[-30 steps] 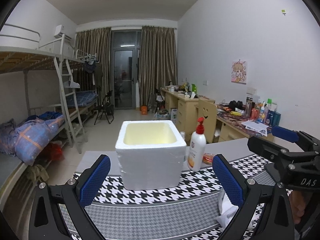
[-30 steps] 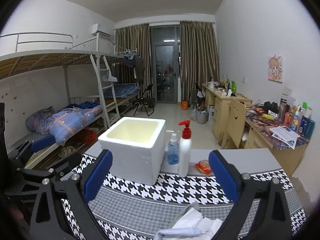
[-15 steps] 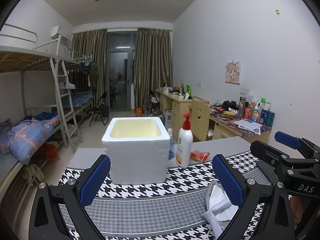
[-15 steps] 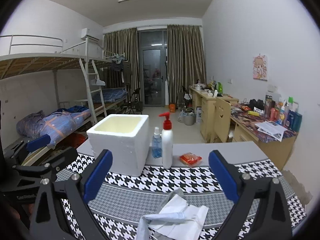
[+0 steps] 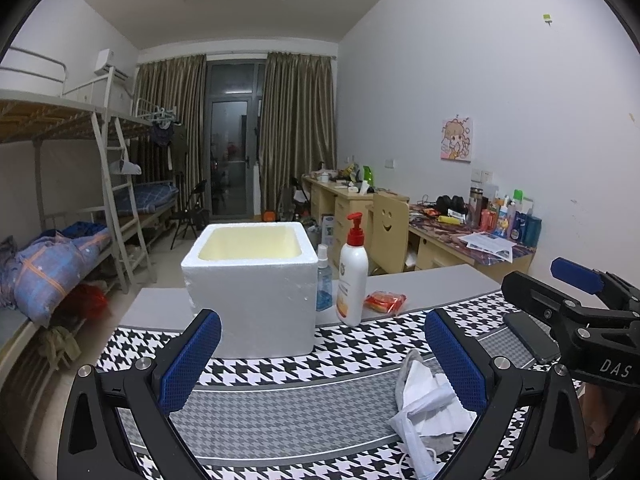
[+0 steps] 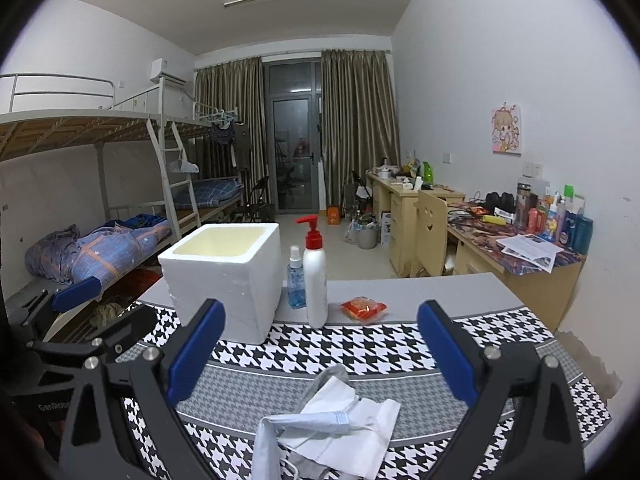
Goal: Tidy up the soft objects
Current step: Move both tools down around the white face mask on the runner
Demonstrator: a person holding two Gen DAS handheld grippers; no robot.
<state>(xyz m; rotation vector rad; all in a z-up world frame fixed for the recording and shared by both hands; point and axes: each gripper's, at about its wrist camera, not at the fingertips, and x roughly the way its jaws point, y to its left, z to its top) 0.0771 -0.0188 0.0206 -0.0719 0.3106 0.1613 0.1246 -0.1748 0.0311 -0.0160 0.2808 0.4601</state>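
Observation:
A heap of soft white things, a face mask and tissue over grey cloth (image 6: 332,420), lies on the houndstooth mat (image 6: 360,340) near the front; in the left wrist view the heap (image 5: 428,404) sits beside the right finger. A white foam box (image 5: 250,284) with an open top stands behind it and also shows in the right wrist view (image 6: 224,280). My left gripper (image 5: 320,356) is open and empty above the mat. My right gripper (image 6: 320,348) is open and empty, with the heap between and below its fingers.
A white pump bottle with red top (image 6: 314,276), a small blue spray bottle (image 6: 296,280) and a red packet (image 6: 362,308) stand right of the box. A dark phone (image 5: 528,334) lies on the mat at the right. Bunk beds left, desks right.
Both grippers have drawn back from the box and bottles. The heap of soft things now shows more fully in both views. Both grippers stay open.

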